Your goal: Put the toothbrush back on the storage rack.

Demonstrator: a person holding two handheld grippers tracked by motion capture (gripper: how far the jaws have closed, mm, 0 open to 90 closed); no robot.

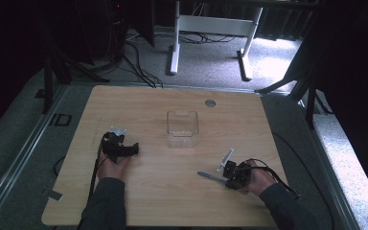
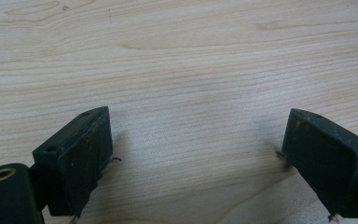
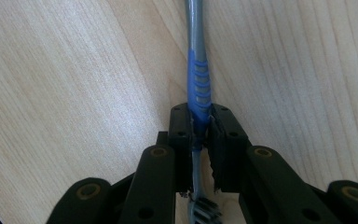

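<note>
A toothbrush (image 1: pixel 209 176) with a blue and grey handle lies low over the wooden table (image 1: pixel 143 105) at the front right. My right gripper (image 1: pixel 227 179) is shut on it. In the right gripper view the pads of that gripper (image 3: pixel 200 112) pinch the toothbrush (image 3: pixel 198 84) just below its ribbed blue grip. The handle runs away from me and the bristles sit close to the gripper's body. My left gripper (image 1: pixel 123 143) rests at the table's left with its jaws wide apart. In its own view the left gripper (image 2: pixel 198 121) has only bare wood between the fingers.
A clear, square plastic container (image 1: pixel 182 128) stands at the middle of the table, between the two hands and a little farther back. A round grey grommet (image 1: pixel 210 102) sits near the far edge. White desk legs (image 1: pixel 174 52) and cables are on the floor beyond.
</note>
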